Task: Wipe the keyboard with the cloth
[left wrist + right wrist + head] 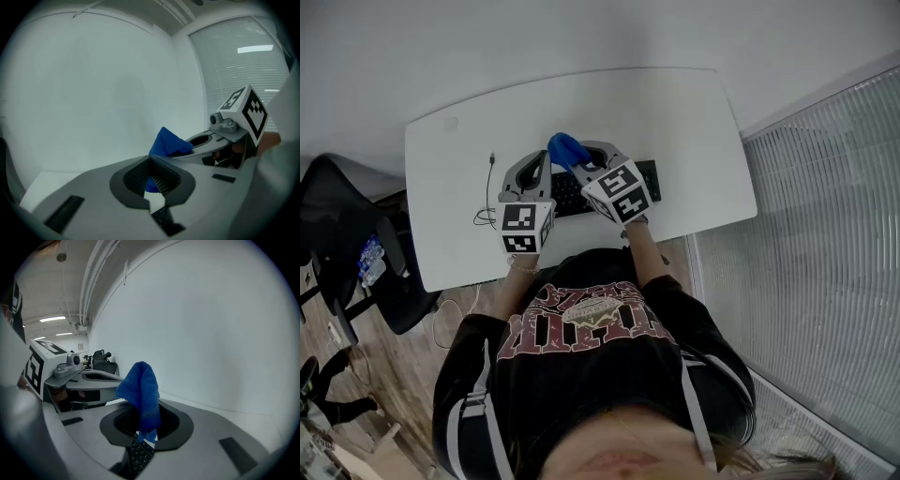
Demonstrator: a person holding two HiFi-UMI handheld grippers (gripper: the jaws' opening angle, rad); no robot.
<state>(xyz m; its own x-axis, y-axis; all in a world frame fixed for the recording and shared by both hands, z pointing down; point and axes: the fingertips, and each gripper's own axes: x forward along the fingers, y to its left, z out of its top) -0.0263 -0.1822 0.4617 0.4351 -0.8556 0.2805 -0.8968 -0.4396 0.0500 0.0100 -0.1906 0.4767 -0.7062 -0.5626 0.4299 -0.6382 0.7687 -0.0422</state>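
The white table (675, 112) carries a black keyboard (651, 178) along its near edge, about midway, partly hidden under both grippers. A black chair (337, 216) stands off the table's left edge. The left gripper (151, 161) hangs over the keyboard's left end, its jaws drawn together with nothing gripped between them. The right gripper (143, 420) is just beside it over the keyboard's middle, its jaws clamped on the blue cloth (140, 390), which stands bunched above the tips with a short end hanging over the keys. A thin cable (490, 192) lies left of the left gripper.
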